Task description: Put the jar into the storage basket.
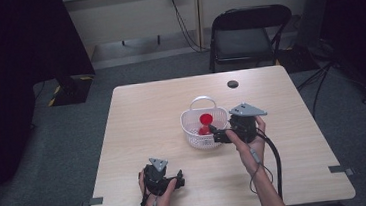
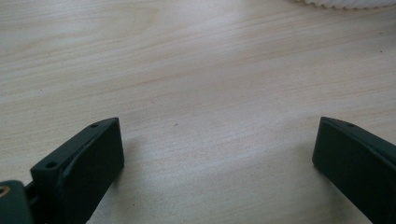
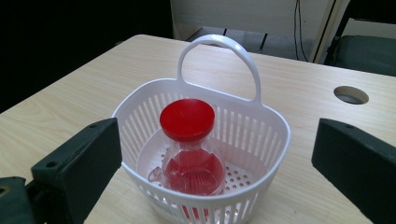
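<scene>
Near the desk's (image 1: 146, 111) middle, slightly toward 1 o'clock, stands a white slotted plastic basket with a hoop handle (image 1: 203, 126). Inside it a clear, ribbed bottle with a flat red round cap (image 3: 187, 147) stands upright on the perforated floor, apart from the walls. The right gripper (image 1: 217, 132) hovers just beside the basket at its 4 o'clock side, fingers spread wide with nothing between them. The left gripper (image 1: 180, 178) rests low over bare desk at about 7 o'clock, well apart from the basket, its fingers likewise spread and empty.

The bottle looks small, light and rigid, though its smooth rounded body would probably slip under a pinch; the narrow neck just under the cap seems the surest hold. The basket itself is likely light and a little springy, so its hoop handle or rim is the natural grip, and it may slide if nudged.
</scene>
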`<state>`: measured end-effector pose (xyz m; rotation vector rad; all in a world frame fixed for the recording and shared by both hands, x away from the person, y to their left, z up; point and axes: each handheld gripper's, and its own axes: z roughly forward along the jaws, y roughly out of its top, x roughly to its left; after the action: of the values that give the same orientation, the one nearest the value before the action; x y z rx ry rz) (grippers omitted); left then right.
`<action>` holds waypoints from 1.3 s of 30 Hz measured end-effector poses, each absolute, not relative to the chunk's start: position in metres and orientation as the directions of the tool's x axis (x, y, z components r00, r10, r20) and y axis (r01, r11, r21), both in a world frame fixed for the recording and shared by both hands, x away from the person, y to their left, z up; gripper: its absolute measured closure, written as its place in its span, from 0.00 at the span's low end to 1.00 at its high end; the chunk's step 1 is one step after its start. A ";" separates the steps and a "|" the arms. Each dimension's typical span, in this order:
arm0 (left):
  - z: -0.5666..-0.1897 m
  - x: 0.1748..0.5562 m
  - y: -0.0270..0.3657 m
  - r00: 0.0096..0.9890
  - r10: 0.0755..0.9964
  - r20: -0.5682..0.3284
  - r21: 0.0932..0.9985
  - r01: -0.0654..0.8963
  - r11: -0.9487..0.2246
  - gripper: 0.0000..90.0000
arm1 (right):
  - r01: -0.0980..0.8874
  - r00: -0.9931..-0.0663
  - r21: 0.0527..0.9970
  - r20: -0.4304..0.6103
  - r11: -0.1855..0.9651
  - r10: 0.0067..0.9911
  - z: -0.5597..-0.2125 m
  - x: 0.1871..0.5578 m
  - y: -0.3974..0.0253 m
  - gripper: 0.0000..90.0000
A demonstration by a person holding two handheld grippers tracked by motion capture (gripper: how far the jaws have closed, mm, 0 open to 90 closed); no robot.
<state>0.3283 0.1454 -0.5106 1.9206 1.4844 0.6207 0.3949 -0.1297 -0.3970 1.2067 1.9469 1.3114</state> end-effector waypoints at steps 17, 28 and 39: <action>-0.511 0.328 0.145 0.255 0.967 -0.010 0.720 0.672 -0.170 0.02 | 0.409 -0.439 0.905 0.080 0.119 0.895 -0.403 0.371 -0.157 0.01; -0.511 0.328 0.145 0.250 0.968 -0.010 0.720 0.673 -0.166 0.02 | 0.420 -0.417 0.902 0.094 0.100 0.904 -0.412 0.357 -0.170 0.01; -0.511 0.328 0.145 0.249 0.968 -0.010 0.721 0.673 -0.165 0.02 | 0.441 -0.367 0.896 0.116 0.063 0.923 -0.426 0.340 -0.190 0.01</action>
<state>0.3278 0.1448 -0.5106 1.9152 1.4917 0.6229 0.3401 -0.1898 -0.4259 1.3558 1.8489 1.2685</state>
